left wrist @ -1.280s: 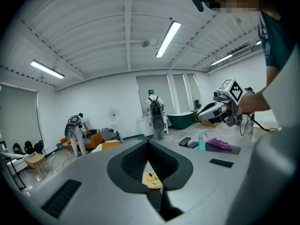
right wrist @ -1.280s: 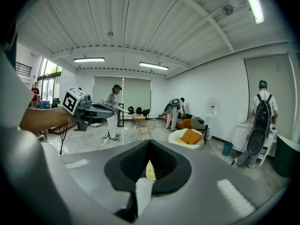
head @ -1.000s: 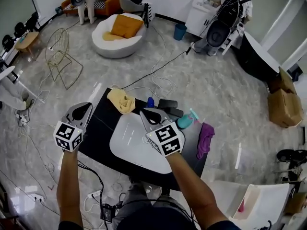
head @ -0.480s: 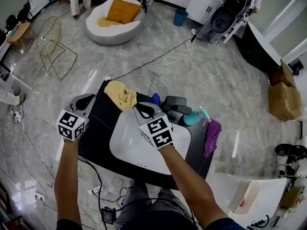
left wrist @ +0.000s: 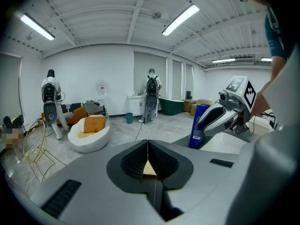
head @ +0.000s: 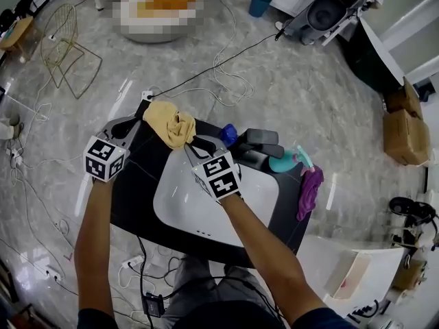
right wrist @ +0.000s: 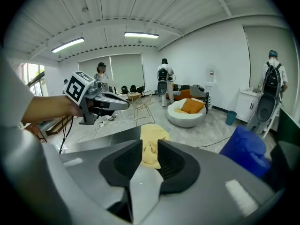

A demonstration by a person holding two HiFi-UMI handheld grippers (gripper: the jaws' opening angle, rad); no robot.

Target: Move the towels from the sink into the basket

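We judge no towel moved yet: yellow towel [head: 170,125] and purple towel [head: 310,190] lie on the table [head: 135,196]; right tool [head: 194,146], jaws just opening, faces the yellow one ungripped; left tool [head: 130,124] closed, empty.

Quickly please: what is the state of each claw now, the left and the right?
Left claw: closed, holding nothing.
Right claw: open, its jaws have just been opening; the yellow towel shows in the gap, not gripped.

The sink basin [head: 184,208] lies open; a blue bottle [head: 228,134] and teal spray bottle [head: 285,162] crowd its far rim.
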